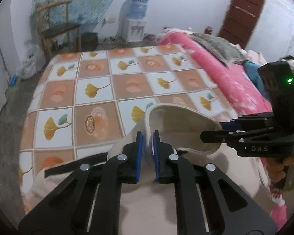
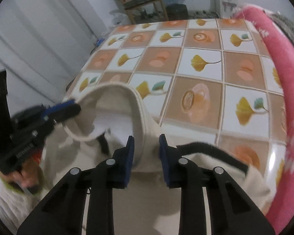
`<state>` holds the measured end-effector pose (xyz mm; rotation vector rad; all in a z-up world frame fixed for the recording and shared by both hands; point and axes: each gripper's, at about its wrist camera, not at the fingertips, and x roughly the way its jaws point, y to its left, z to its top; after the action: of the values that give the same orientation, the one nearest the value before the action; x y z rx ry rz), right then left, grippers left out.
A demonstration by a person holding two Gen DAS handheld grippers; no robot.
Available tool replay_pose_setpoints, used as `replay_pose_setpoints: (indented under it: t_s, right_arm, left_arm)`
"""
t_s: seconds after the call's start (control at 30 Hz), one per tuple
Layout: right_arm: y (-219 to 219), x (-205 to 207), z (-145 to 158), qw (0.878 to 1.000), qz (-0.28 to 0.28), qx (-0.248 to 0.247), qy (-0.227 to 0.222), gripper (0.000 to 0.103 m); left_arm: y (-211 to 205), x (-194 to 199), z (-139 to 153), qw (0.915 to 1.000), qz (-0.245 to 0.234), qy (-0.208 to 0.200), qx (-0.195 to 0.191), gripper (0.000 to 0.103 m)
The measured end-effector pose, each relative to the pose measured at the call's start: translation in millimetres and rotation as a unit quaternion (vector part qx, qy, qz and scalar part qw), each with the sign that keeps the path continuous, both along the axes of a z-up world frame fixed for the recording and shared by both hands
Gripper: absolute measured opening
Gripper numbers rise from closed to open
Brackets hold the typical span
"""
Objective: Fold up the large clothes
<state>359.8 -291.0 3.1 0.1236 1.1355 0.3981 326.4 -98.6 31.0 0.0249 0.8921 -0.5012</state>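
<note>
Cream garment (image 1: 186,125) lies on the bed (image 1: 92,90), directly under and ahead of both tools, its ribbed neck opening standing up in a loop.

Left wrist view: the left hand-held gripper (image 1: 147,152) points down at the garment. Its blue pads (image 1: 139,154) stand narrow, pinching a ridge of cream cloth at the near-left edge of the neck opening. To its right, the right hand-held gripper (image 1: 211,135) reaches in sideways to the far-right edge of the same opening, carried by a hand (image 1: 290,162). A pink blanket (image 1: 225,78) lies beyond and to the right.

Right wrist view: the right hand-held gripper (image 2: 147,152) has a band of cream collar cloth (image 2: 145,137) between its pads, which stand partly closed against the fabric. To its left, the left hand-held gripper (image 2: 72,107) meets the opposite edge of the opening. The checked bed cover extends ahead; the pink blanket (image 2: 288,98) runs along the right.
</note>
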Motion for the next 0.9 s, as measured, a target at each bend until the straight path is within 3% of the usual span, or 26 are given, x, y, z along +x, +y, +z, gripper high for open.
replay_pose_setpoints:
  t_s: [0.13, 0.27, 0.4, 0.5, 0.63, 0.73, 0.83, 0.9]
  right_arm:
    - [1.5, -46.7, 6.0, 0.999, 0.020, -0.028, -0.026, 0.025]
    - [5.7, -80.0, -6.9, 0.997, 0.032, -0.061, -0.035, 0.025]
    - [7.0, -100.9, -34.9, 0.992, 0.045, -0.115, -0.014, 0.026]
    - [-0.1, -113.9, -39.7, 0.991, 0.048, -0.127, 0.005, 0.027]
    - [-22.5, -129.1, -3.3, 0.996, 0.036, -0.078, -0.017, 0.028]
    - [-30.5, -116.2, 26.7, 0.998, 0.020, -0.028, -0.045, 0.028]
    - [-15.8, -90.5, 38.2, 0.998, 0.012, 0.004, -0.063, 0.028]
    - [1.5, -69.4, 30.7, 0.998, 0.014, 0.025, -0.055, 0.028]
  left_arm:
    - [6.8, -49.2, 12.4, 0.9992, -0.029, -0.024, 0.009, 0.009]
    - [2.6, -89.2, -1.0, 0.9971, -0.053, -0.033, 0.042, 0.009]
    - [3.3, -106.7, -38.5, 0.9953, -0.056, 0.005, 0.079, 0.011]
    - [21.4, -112.0, -49.5, 0.9958, -0.046, 0.039, 0.068, 0.014]
    - [58.0, -123.2, -11.0, 0.9991, -0.040, -0.012, 0.006, 0.014]
    - [66.8, -114.3, 15.0, 0.9984, -0.021, -0.047, -0.022, 0.014]
    - [51.1, -89.2, 21.4, 0.9981, -0.006, -0.046, -0.040, 0.014]
    - [31.0, -72.8, 8.7, 0.9994, -0.009, -0.027, -0.021, 0.014]
